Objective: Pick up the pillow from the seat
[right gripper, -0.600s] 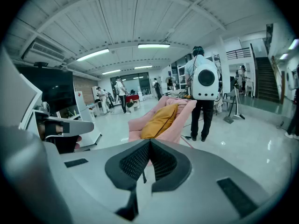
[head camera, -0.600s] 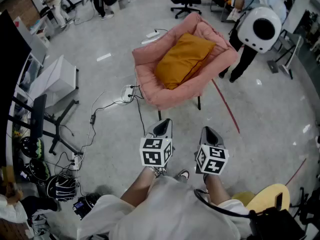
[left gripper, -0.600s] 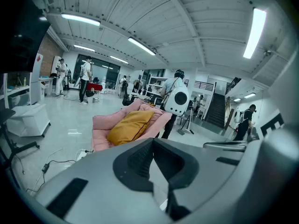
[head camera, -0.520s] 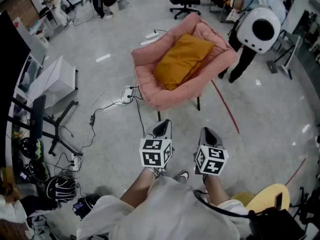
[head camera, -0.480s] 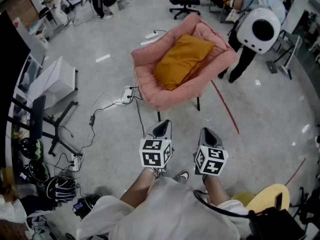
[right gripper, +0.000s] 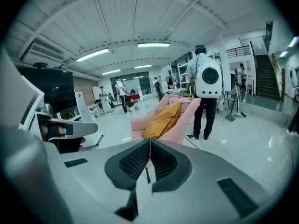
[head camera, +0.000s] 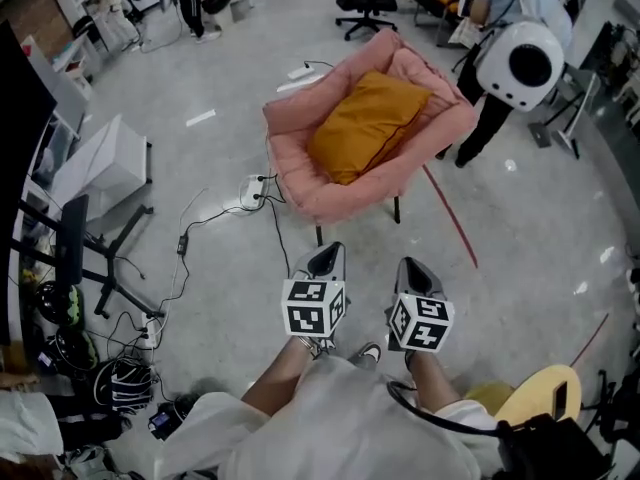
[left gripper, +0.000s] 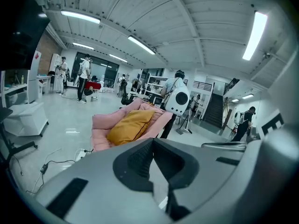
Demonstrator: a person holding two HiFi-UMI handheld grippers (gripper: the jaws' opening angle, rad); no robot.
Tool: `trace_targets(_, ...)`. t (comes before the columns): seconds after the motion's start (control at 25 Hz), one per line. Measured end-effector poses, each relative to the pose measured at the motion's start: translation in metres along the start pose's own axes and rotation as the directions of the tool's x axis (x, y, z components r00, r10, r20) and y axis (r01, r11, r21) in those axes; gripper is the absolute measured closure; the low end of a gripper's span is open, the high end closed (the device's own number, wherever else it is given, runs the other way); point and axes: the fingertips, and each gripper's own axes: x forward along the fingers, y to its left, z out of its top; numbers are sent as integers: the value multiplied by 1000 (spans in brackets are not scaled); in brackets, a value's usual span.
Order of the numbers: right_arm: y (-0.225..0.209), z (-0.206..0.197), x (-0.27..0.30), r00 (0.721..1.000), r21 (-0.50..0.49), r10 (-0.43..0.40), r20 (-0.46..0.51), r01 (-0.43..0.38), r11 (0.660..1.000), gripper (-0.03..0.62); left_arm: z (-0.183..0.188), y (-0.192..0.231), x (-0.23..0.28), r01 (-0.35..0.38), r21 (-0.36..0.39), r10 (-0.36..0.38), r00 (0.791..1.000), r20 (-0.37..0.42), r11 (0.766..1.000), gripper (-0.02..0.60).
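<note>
A mustard-yellow pillow lies on the seat of a pink padded chair ahead of me on the grey floor. It also shows in the left gripper view, pillow, and in the right gripper view, pillow. My left gripper and right gripper hang side by side just in front of my body, well short of the chair. Both are shut with nothing between the jaws.
A person with a white dome backpack stands right behind the chair. Cables and a power strip lie on the floor left of it. A white cabinet and black stands are at the left. A red line runs across the floor.
The view has crept slightly forward towards the chair. Both grippers stay shut and level with each other.
</note>
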Motion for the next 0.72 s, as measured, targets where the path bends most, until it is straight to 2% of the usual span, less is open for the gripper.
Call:
trace_targets(0.32, 16, -6, 7, 999, -4, -50, -17, 50, 999, 565, 3, 30, 0, 19, -22, -19, 1000, -9, 1000, 574)
trace_targets(0.48, 5, -17, 8, 995, 11, -84, -49, 84, 996, 565, 2, 32, 7, 23, -2, -23, 1000, -18, 1000, 574)
trace_targets(0.72, -11, -11, 26, 994, 13, -89, -61, 90, 996, 565, 5, 31, 33, 24, 9, -24, 999, -35, 1000, 574)
